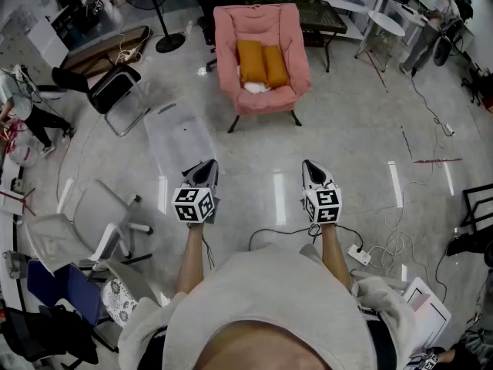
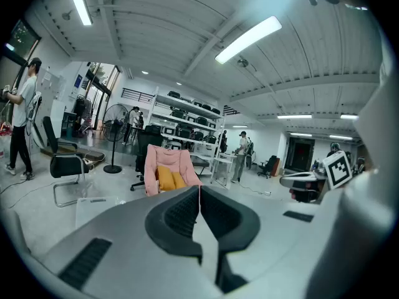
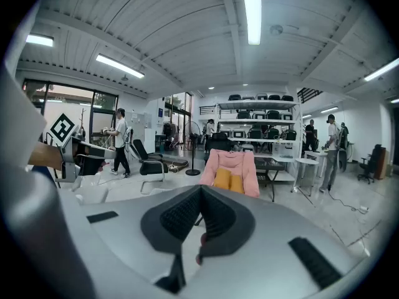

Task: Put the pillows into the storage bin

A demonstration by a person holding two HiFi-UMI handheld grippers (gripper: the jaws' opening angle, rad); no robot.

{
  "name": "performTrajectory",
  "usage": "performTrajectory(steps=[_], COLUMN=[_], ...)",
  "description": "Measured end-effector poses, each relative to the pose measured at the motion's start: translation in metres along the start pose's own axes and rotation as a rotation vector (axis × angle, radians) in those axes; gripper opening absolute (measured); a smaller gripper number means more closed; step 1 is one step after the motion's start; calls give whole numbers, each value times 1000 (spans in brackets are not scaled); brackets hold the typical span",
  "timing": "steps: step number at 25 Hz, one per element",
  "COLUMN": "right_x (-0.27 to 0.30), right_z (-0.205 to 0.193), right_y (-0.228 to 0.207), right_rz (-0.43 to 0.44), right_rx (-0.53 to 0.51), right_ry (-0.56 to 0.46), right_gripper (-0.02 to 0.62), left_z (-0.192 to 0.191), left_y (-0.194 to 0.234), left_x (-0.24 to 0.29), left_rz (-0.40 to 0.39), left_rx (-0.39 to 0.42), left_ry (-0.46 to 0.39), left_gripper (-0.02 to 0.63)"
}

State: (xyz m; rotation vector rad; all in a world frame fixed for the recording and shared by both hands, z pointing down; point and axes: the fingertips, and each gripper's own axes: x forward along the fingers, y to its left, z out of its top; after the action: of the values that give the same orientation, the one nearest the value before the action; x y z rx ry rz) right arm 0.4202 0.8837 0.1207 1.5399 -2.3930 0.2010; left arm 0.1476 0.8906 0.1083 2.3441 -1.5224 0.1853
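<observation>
In the head view the two orange pillows [image 1: 262,63] lie side by side on the seat of the pink armchair [image 1: 231,29], at 12 o'clock from the person and well apart from both tools. The clear storage bin [image 1: 179,137] stands on the floor, near the left tool [image 1: 206,166] at its 11 o'clock. The right tool [image 1: 310,166] is at 3 o'clock of the left one. Each tool has its jaws pressed together, with nothing between them, and points toward 12 o'clock.
</observation>
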Motion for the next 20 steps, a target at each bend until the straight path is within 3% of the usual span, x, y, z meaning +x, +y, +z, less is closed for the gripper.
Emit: performTrajectory(steps=[12, 13, 14, 15, 20], right_x=[-23, -24, -26, -28, -37], right_z=[-8, -8, -9, -11, -26], right_y=[-8, -6, -5, -5, -16], right_rz=[22, 46, 72, 88, 89], right_rx=[34, 47, 59, 64, 37], right_ry=[-40, -50, -59, -63, -39], right_gripper=[-2, 68, 305, 376, 388], left_z=[-12, -14, -16, -19, -30], left_y=[-27, -30, -34, -39, -60], left_x=[-7, -7, -8, -8, -3], left_rz=[6, 6, 5, 5, 5], left_rx=[-3, -4, -5, -6, -14], left_ry=[17, 21, 26, 30, 38], left_gripper=[15, 15, 15, 15, 15])
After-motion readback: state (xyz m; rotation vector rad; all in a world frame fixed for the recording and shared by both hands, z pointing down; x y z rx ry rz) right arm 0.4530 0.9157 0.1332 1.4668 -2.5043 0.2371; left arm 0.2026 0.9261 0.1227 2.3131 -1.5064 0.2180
